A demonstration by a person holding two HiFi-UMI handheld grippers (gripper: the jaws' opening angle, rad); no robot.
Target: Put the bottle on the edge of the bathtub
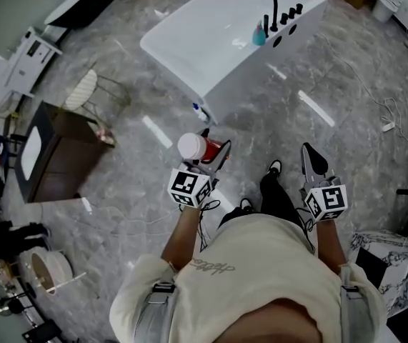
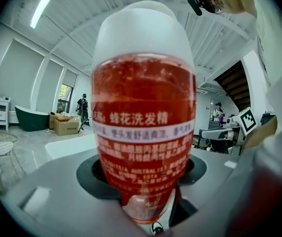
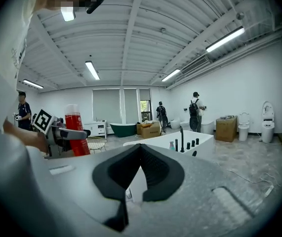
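Note:
A red shampoo bottle [image 1: 205,149] with a white cap stands upright between the jaws of my left gripper [image 1: 214,156], which is shut on its lower body. In the left gripper view the bottle [image 2: 143,132] fills the middle and hides most of what lies ahead of the gripper [image 2: 143,201]. The white bathtub [image 1: 189,45] stands on the floor some way ahead, apart from both grippers. My right gripper [image 1: 312,159] is held out at the right, shut and empty. In the right gripper view its pads [image 3: 155,174] meet, with the bottle [image 3: 75,132] at the left and the bathtub [image 3: 202,141] beyond.
A black faucet [image 1: 271,6] and a teal bottle [image 1: 259,34] sit on the tub's far rim. A small bottle [image 1: 201,111] lies on the floor by the tub's near corner. A dark cabinet [image 1: 53,152] and wire chair [image 1: 89,91] are left; a marbled box [image 1: 393,263] is right.

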